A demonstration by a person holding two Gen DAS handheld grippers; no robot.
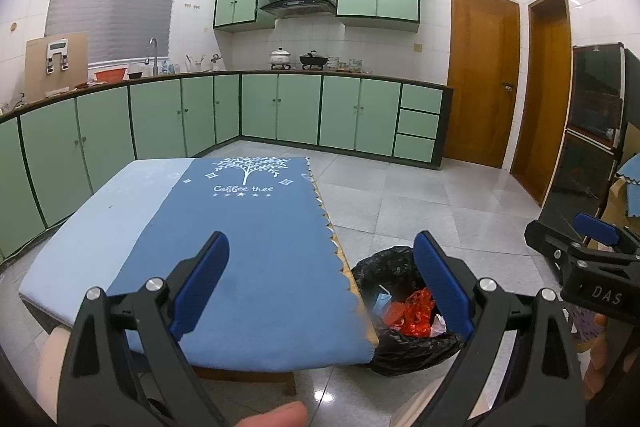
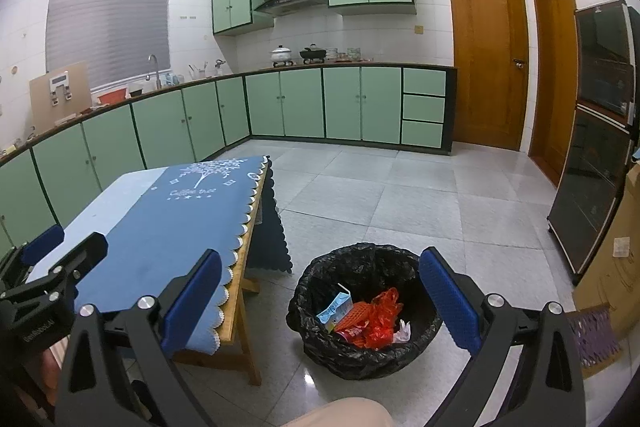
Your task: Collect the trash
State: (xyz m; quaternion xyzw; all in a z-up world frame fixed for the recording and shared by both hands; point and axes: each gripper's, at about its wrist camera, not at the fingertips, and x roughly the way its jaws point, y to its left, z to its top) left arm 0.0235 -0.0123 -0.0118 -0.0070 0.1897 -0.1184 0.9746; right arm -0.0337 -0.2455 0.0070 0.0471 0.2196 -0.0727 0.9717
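Trash [image 2: 370,321] lay in black-lined bin [image 2: 320,273] on floor, between spread, empty right gripper [image 2: 320,297] fingers; left gripper [image 1: 324,281] likewise released.

The bin [image 2: 366,311] stood on the floor [image 2: 420,203] right of the table [image 2: 160,219]; trash [image 2: 368,319] lay inside; cabinets [image 2: 280,103] ran behind.

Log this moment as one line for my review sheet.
left tongs: open, empty | right tongs: open, empty | table: no trash seen | bin: carton, red wrappers inside
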